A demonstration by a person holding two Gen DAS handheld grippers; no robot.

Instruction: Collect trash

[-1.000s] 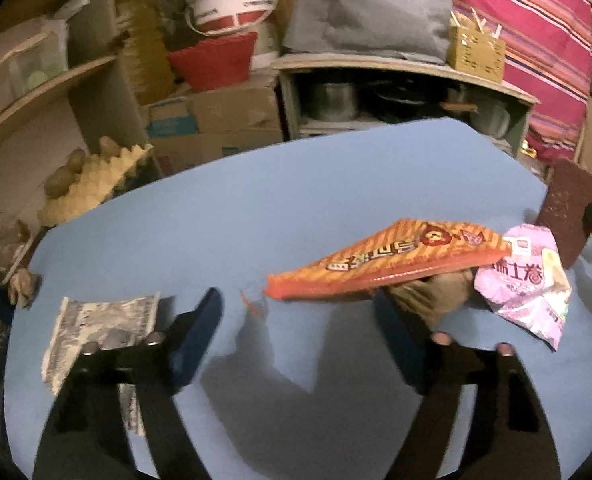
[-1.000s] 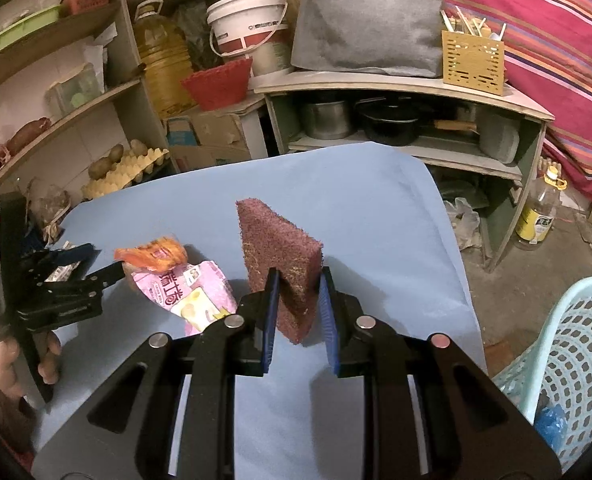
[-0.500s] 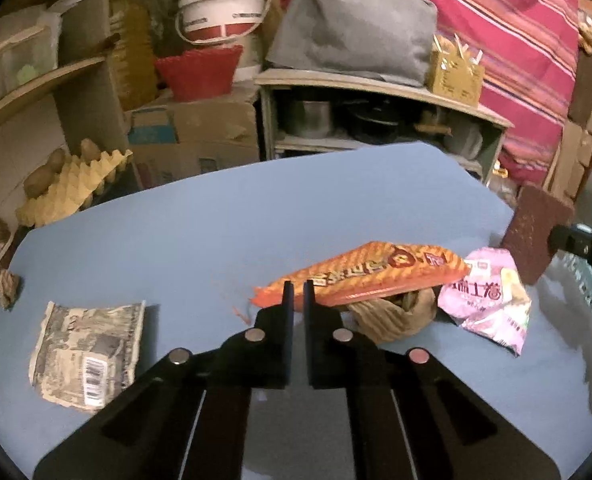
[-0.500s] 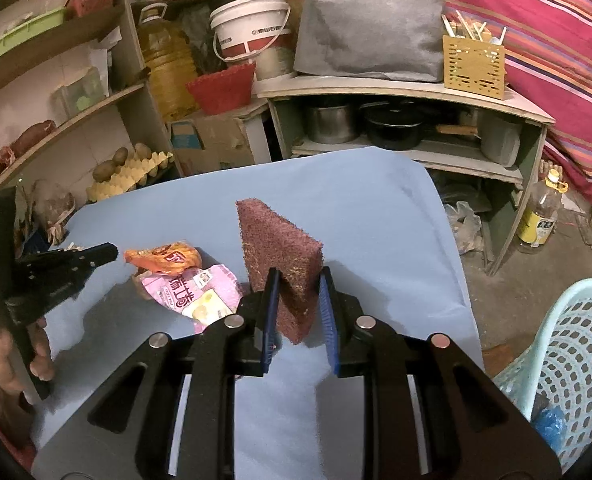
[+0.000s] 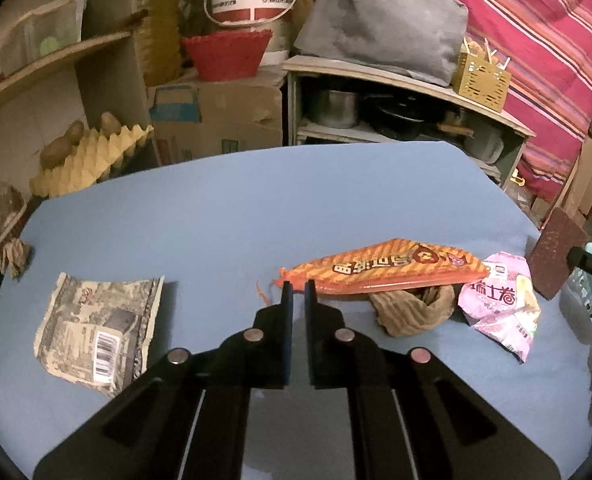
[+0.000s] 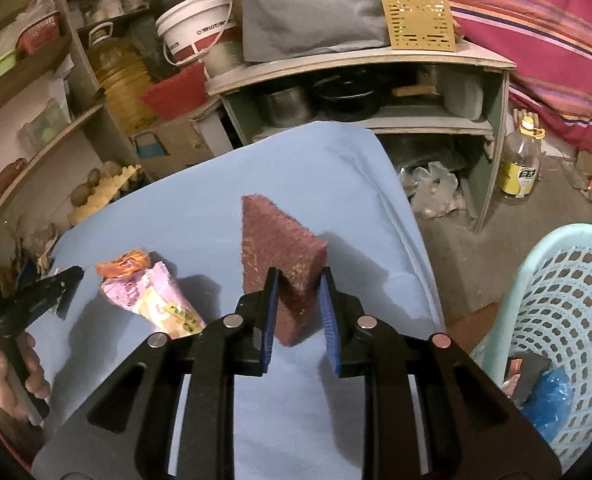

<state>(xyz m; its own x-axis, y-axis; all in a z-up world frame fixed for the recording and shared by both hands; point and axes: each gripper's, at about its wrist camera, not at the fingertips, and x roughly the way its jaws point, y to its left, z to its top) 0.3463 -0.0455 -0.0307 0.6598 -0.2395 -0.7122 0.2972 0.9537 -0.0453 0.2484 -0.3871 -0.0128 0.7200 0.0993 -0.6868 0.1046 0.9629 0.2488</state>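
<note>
A maroon scouring pad [image 6: 282,258] is held upright in the right hand-held gripper [image 6: 298,294] — best carried to the basket [image 6: 568,320] at 3 o'clock before release; the left hand-held gripper [image 5: 297,292] is seen nearly closed at the orange wrapper's [image 5: 384,268] tip — whether it is pinched cannot be told.

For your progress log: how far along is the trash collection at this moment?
Done: the pale blue plastic basket already holds blue scraps. In hand: right gripper grips the maroon scouring pad. Left: orange snack wrapper, pink wrapper, brown paper cup, printed paper.
</note>
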